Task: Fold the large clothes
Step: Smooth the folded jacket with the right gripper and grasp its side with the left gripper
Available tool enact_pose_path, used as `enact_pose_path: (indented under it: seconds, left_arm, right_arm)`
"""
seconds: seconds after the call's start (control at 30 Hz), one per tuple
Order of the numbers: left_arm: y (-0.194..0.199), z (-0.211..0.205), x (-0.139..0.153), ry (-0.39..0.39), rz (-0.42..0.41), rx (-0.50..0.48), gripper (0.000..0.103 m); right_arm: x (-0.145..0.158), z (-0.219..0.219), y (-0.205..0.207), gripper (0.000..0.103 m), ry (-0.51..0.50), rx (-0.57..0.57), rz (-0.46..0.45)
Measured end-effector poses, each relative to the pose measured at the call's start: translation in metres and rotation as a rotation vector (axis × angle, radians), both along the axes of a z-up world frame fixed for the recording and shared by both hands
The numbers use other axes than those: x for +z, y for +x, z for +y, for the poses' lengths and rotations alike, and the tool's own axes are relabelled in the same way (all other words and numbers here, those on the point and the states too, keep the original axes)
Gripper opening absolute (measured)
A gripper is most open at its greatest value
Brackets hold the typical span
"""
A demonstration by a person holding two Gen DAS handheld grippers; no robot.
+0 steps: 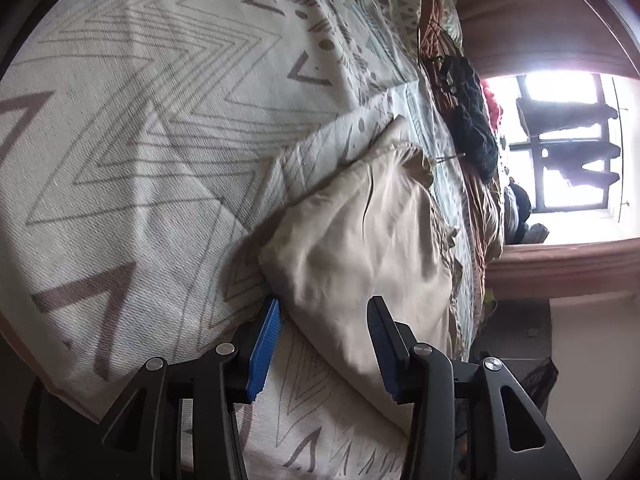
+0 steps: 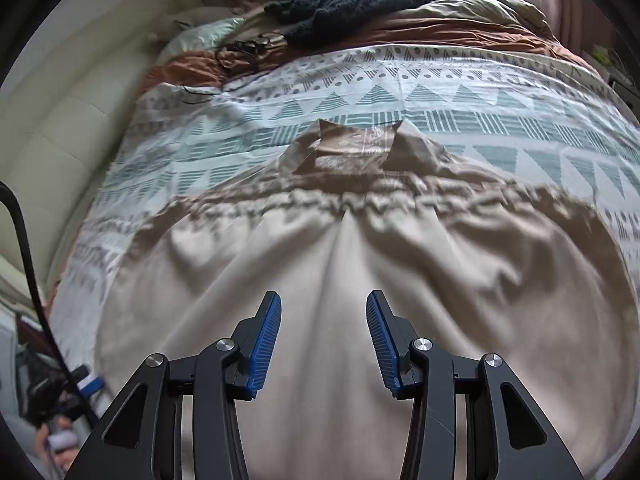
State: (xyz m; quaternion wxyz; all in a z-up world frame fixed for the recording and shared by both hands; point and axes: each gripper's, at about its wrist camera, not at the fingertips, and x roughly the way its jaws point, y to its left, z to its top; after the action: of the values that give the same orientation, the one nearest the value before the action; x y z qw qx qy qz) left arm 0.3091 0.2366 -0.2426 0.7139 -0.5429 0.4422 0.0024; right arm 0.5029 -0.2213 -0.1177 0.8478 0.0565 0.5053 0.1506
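Evidently both grippers had their blue-padded fingers apart, with nothing clamped between them. The beige garment [image 2: 360, 264] lay spread across the bed, on a patterned bedspread [image 2: 400, 92] of grey-green triangles, stripes and dots. In the right wrist view it filled the lower half of the picture, its collar [image 2: 358, 144] at the far end and a gathered seam [image 2: 340, 202] running across just below that. The right gripper [image 2: 323, 300] was poised over the wide, rumpled body of the cloth, its fingers [image 2: 266, 344] parted above the fabric; whether the tips touched it could not be told.

In the left wrist view the same garment [image 1: 360, 248] appeared as a bunched, folded mass on the zigzag-patterned part of the bedspread [image 1: 140, 140]. The left gripper [image 1: 323, 306] stood at its near edge, one of its fingers [image 1: 264, 352] just beside the fold and the cloth lying between the open pair without being pinched. Farther up the bed lay a dark knitted item [image 2: 352, 0] on rust-coloured bedding [image 2: 440, 34], with a bright window [image 1: 560, 140] beyond it.
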Motion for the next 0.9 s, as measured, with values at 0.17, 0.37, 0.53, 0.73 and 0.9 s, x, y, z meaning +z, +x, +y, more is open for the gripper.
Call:
enact_pose_path:
  seconds: [0.17, 0.37, 0.53, 0.73, 0.9]
  left_arm:
    - [0.017, -0.009, -0.006, 0.015, 0.015, -0.037, 0.047]
    - [0.037, -0.015, -0.005, 0.042, -0.009, -0.048, 0.047]
    - [0.036, -0.011, -0.002, 0.012, -0.114, -0.062, 0.047]
    - [0.028, -0.005, -0.012, 0.015, -0.094, -0.015, 0.045]
    - [0.016, 0.002, -0.014, 0.033, -0.089, 0.032, 0.041]
  right_arm:
    - [0.001, -0.012, -0.045, 0.044, 0.049, -0.010, -0.001]
    - [-0.002, -0.013, -0.097, 0.042, 0.062, -0.002, -0.005]
    - [-0.014, -0.002, -0.132, 0.032, 0.019, 0.009, -0.018]
    - [-0.043, 0.010, -0.154, 0.029, 0.008, 0.011, 0.004]
    - [-0.063, 0.022, -0.150, 0.025, -0.052, 0.013, 0.007]
